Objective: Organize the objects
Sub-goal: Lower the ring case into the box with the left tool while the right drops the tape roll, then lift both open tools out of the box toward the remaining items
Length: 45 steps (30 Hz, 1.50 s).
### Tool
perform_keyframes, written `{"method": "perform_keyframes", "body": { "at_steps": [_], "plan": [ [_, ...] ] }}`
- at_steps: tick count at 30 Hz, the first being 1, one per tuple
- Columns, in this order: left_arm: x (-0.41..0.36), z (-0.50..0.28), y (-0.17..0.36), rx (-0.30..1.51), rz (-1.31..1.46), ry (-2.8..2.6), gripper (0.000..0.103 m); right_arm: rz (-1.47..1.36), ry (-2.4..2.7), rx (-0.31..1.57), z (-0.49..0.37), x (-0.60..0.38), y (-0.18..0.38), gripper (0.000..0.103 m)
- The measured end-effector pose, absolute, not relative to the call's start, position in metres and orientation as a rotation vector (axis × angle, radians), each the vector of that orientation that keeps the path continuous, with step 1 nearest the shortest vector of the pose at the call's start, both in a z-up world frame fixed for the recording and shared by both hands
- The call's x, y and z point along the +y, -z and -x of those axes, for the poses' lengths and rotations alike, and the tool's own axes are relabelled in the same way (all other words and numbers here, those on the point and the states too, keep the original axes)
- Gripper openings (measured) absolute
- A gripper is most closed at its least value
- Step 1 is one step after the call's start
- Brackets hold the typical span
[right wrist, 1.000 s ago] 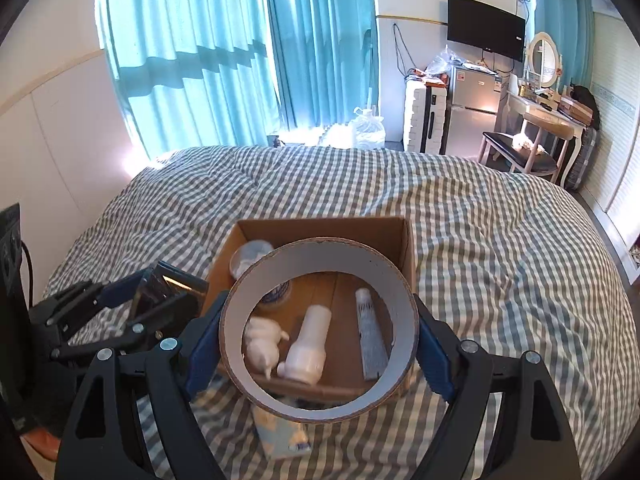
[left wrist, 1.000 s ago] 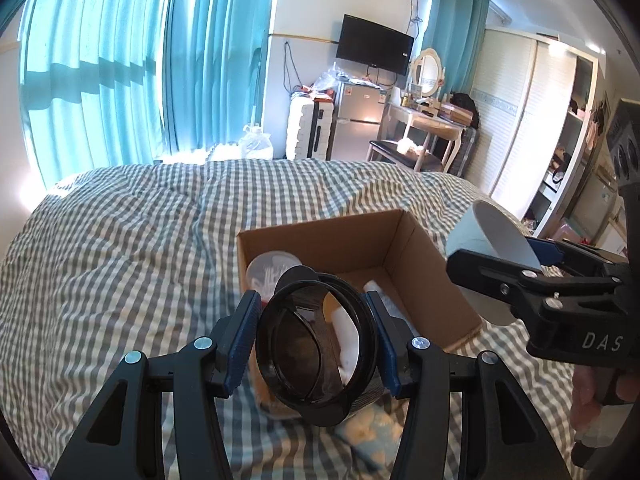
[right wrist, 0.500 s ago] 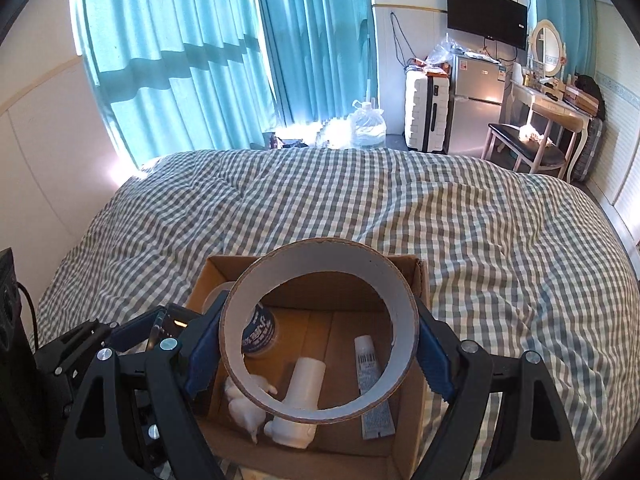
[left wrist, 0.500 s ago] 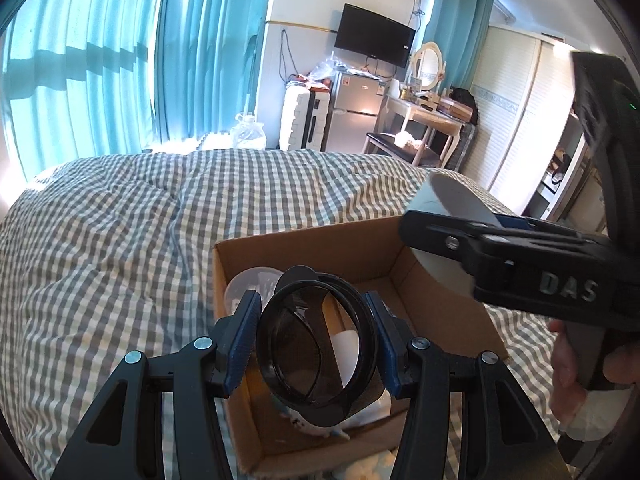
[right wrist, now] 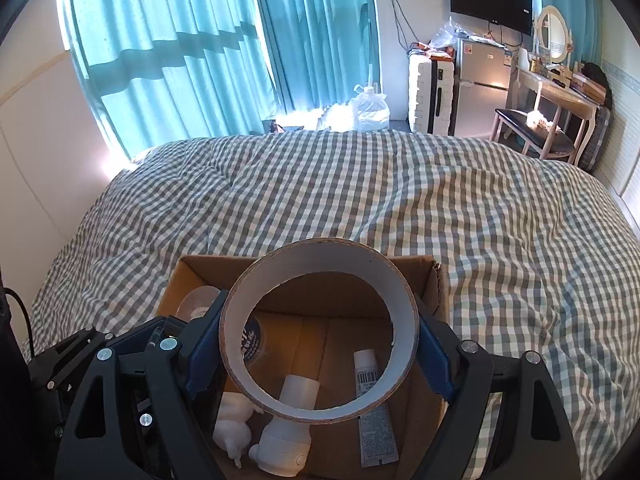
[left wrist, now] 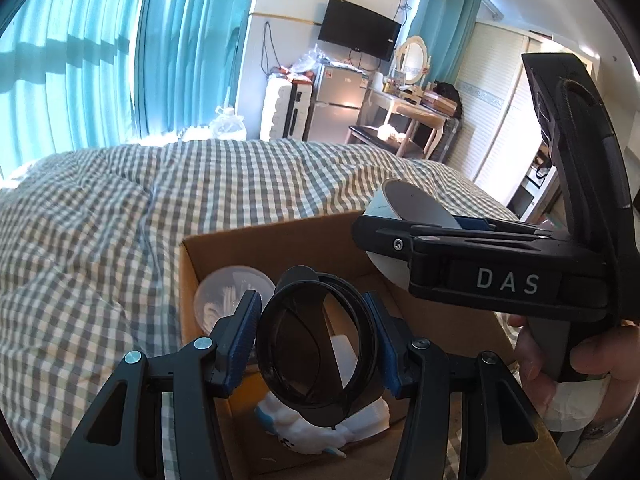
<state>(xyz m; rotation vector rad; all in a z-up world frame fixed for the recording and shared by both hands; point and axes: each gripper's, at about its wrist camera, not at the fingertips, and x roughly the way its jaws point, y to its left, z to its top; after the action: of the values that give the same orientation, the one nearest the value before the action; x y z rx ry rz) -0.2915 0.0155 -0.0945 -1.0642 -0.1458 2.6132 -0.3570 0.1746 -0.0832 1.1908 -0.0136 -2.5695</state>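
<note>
Grey-and-white checked bedding (right wrist: 400, 208) carried an open brown cardboard box (right wrist: 434, 280). Compared with a second earlier, both grippers had come forward and down over it. The left gripper (left wrist: 316, 340) stayed clamped on a black round lens hood (left wrist: 316, 344) above the box's six o'clock side. At three o'clock, the right gripper (right wrist: 320, 344), marked "DAS", pinched a wide brown-and-white cardboard tape roll (right wrist: 320, 336) between spread fingers. Below lay a white barcoded tube (right wrist: 374, 412), white bottle (right wrist: 288, 436) and white figurine (right wrist: 232, 424).
</note>
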Motion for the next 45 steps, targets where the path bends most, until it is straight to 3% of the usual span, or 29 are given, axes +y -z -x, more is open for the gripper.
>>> {"method": "perform_keyframes", "body": {
  "at_steps": [8, 12, 31, 45],
  "plan": [
    [0.017, 0.289, 0.101, -0.138, 1.094, -2.614, 0.057, -1.18, 2.582, -0.032, 0.351, 0.18, 0.085, 0.088],
    [0.013, 0.283, 0.097, -0.181, 1.088, -2.625, 0.083, -1.143, 2.609, -0.028, 0.345, 0.183, 0.074, 0.09],
    [0.014, 0.194, 0.014, -0.026, 1.028, -2.779, 0.084, -0.979, 2.728, -0.006, 0.225, 0.224, -0.016, 0.09],
    [-0.036, 0.106, 0.04, -0.019, 1.1, -2.835, 0.084, -0.99, 2.718, 0.092, 0.126, 0.221, -0.003, 0.09]
  ]
}}
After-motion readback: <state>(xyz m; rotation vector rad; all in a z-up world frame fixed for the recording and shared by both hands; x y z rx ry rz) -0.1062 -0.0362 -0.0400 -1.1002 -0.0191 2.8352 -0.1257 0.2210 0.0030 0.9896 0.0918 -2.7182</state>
